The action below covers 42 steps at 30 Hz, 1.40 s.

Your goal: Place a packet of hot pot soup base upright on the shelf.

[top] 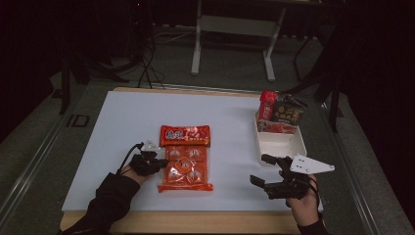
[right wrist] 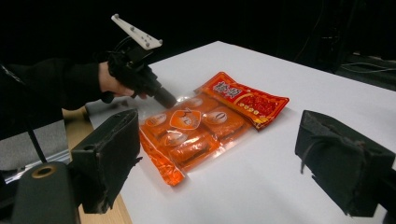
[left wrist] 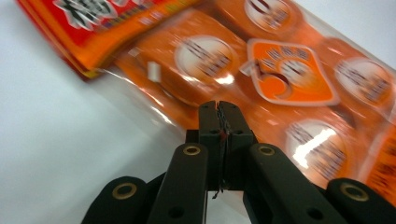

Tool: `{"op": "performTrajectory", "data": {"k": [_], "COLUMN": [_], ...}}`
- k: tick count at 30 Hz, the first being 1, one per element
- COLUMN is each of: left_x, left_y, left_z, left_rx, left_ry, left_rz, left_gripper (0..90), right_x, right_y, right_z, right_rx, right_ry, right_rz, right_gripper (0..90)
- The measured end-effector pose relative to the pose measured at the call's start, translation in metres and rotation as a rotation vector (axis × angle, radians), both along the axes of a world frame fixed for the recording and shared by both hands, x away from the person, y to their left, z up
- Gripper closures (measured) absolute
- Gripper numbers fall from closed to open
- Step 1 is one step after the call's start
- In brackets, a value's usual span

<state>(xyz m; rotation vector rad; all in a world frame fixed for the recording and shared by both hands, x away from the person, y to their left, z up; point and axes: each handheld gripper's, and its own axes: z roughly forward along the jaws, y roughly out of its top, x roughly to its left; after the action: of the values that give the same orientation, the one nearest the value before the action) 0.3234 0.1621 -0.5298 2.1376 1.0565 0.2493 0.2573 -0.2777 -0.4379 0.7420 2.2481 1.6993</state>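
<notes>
One white tabletop [top: 127,147] bears an orange snack bag [top: 186,159] amid darkness.

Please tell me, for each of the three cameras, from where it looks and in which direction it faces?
High view: above the person's side, facing forward and down on the table; both forearms, left gripper and right gripper show.
Left gripper view: rides the left gripper, looking along its shut jaws at the orange snack bag.
Right gripper view: rides the right gripper, looking across the table between its open jaws at the bag and the left hand.
Shared: all three show the bag; the high and right gripper views show the left gripper.
</notes>
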Motion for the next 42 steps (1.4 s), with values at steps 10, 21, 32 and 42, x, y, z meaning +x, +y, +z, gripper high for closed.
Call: {"op": "performTrajectory", "data": {"k": [10, 21, 32, 42], "left_x": [0.021, 0.021, 0.018, 0.011], "left_y": [-0.001, -0.024, -0.076, -0.076], "left_z": [-0.005, -0.003, -0.001, 0.001], "left_rx": [-0.006, 0.019, -0.002, -0.009], "left_ry": [0.011, 0.011, 0.033, 0.053], "left_rz": [0.048, 0.001, -0.135, -0.149], "left_gripper": [89.7, 90.0, 90.0, 89.3], "right_x": [0.001, 0.002, 0.002, 0.001], "right_y": [-0.001, 0.0, -0.001, -0.003], "right_z": [-0.002, -0.003, -0.003, -0.003], "right_rx": [0.006, 0.003, 0.005, 0.007], "right_ry": [0.008, 0.01, 0.01, 0.008], "right_rz": [0.0, 0.005, 0.006, 0.006], "right_gripper": [13.9, 13.9, 13.9, 13.9]}}
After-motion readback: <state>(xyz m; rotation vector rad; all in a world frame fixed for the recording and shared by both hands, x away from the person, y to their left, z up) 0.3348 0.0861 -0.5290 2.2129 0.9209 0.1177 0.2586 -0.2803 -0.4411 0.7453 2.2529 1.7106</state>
